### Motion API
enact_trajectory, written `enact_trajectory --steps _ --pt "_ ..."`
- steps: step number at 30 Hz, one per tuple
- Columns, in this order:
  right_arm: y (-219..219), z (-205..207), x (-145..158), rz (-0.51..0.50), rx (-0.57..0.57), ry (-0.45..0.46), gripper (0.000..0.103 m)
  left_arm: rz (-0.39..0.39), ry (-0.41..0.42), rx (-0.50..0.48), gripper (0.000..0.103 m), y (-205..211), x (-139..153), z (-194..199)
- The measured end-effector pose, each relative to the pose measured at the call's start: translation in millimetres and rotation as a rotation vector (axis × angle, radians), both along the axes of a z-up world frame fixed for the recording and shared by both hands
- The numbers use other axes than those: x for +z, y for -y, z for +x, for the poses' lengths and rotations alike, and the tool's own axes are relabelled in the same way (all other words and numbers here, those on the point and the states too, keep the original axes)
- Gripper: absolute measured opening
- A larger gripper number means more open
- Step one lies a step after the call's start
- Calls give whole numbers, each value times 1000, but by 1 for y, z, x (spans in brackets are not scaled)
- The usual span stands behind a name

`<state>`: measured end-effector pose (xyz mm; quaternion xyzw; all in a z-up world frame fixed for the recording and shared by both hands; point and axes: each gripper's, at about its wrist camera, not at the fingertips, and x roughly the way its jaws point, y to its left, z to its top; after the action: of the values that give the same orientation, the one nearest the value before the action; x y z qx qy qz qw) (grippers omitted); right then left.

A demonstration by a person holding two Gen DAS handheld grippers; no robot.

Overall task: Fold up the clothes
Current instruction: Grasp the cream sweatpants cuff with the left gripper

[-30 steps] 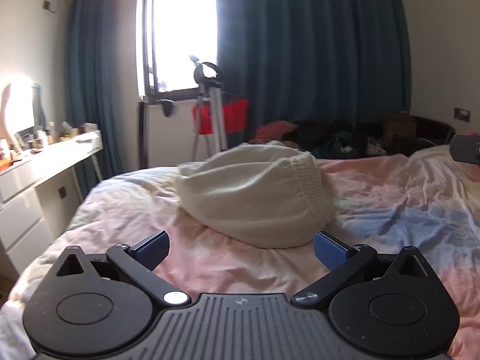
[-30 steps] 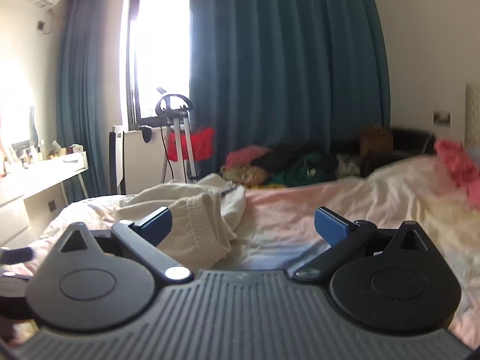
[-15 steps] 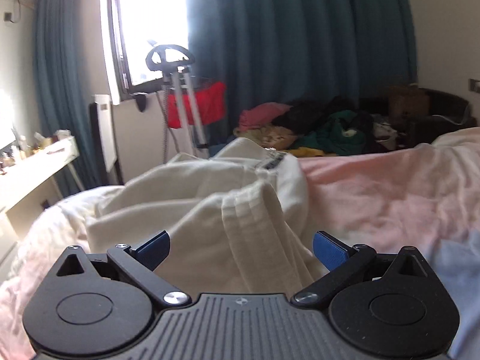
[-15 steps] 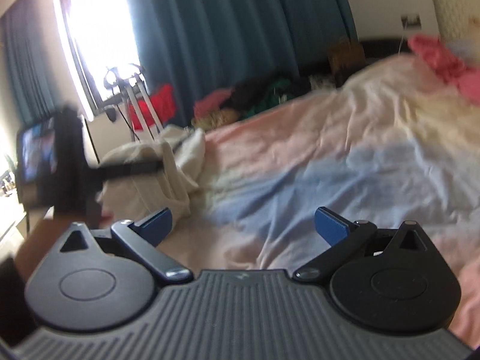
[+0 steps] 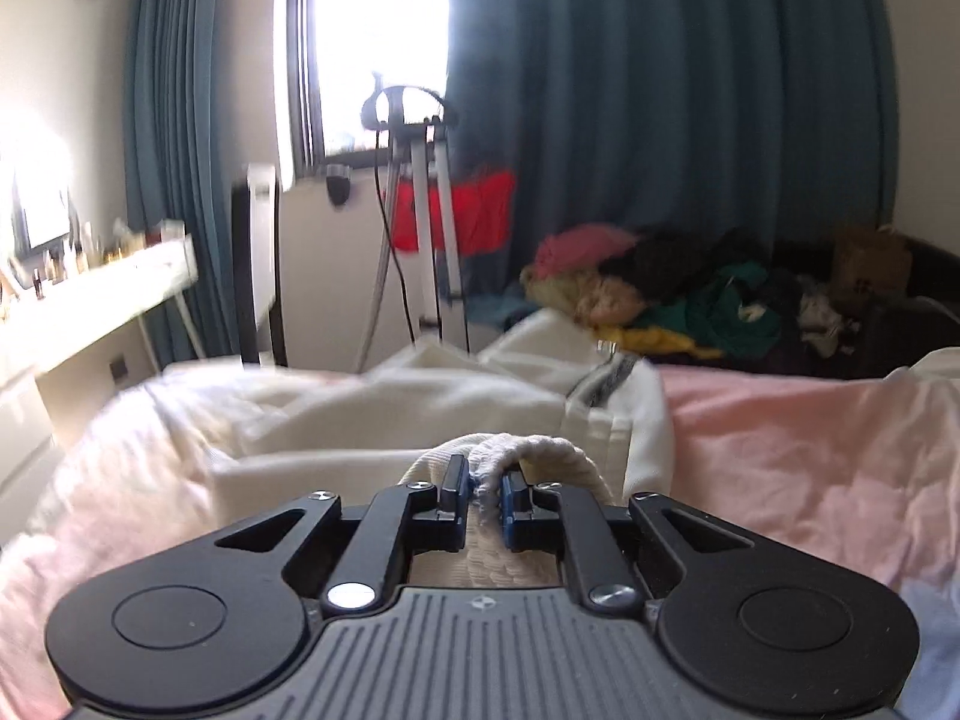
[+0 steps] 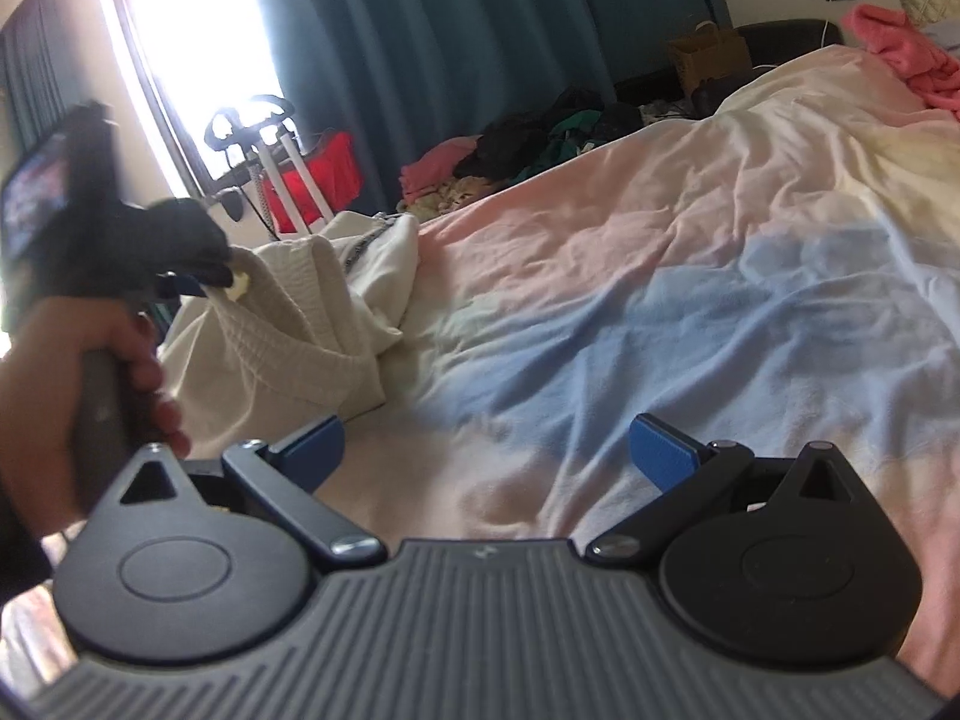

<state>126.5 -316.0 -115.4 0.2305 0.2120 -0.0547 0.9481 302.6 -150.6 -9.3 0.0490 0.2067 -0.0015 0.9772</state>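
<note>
- Left gripper, black two-finger tool with blue pads: jaws drawn close on a ribbed hem of the cream knitted garment; a thin bunch of knit sits between the pads. Risk: the bite looks shallow and at the very edge, so the hem may slide out under a pull.
- Same left gripper seen from the right wrist view: it lifts the ribbed edge off the bed, a hand round its handle. Risk: loose knit stretches, so a hard lift could distort the hem rather than carry the body of the cloth.
- Right gripper, matching black tool with blue pads: jaws wide apart, holding nothing, low over the sheet just beside the garment's near edge. Risk: closing here could catch the sheet along with, or instead of, the knit.
- Cream knitted garment: bunched in a heap on the left part of the bed, not laid flat, layers overlapping. Risk: a fold made over hidden creases would come out lumpy; a sleeve may be trapped beneath, which I cannot tell.
- Pastel pink, blue and white rumpled bed sheet: soft, wrinkled ground. Risk: it may drag and ruck with the garment.
- Heap of mixed coloured clothes beyond the bed: well apart, no hazard judged.
</note>
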Motion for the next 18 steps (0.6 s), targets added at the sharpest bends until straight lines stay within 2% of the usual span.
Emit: enact_trajectory --steps 2,6,11,15,18 --pt "-3 -5 3 20 21 43 103 7 48 -10 9 -15 15 -31" --pt "-16 -15 15 -20 67 110 103 -26 98 -16 7 -62 43 -93" --pt "-35 -38 38 -93 98 171 103 -135 117 18 6 -147 67 -158" --pt "-58 -65 58 -136 162 175 103 -181 109 33 6 -217 63 -203" --pt "-83 -86 65 -159 231 177 103 -193 73 45 6 -253 46 -214"
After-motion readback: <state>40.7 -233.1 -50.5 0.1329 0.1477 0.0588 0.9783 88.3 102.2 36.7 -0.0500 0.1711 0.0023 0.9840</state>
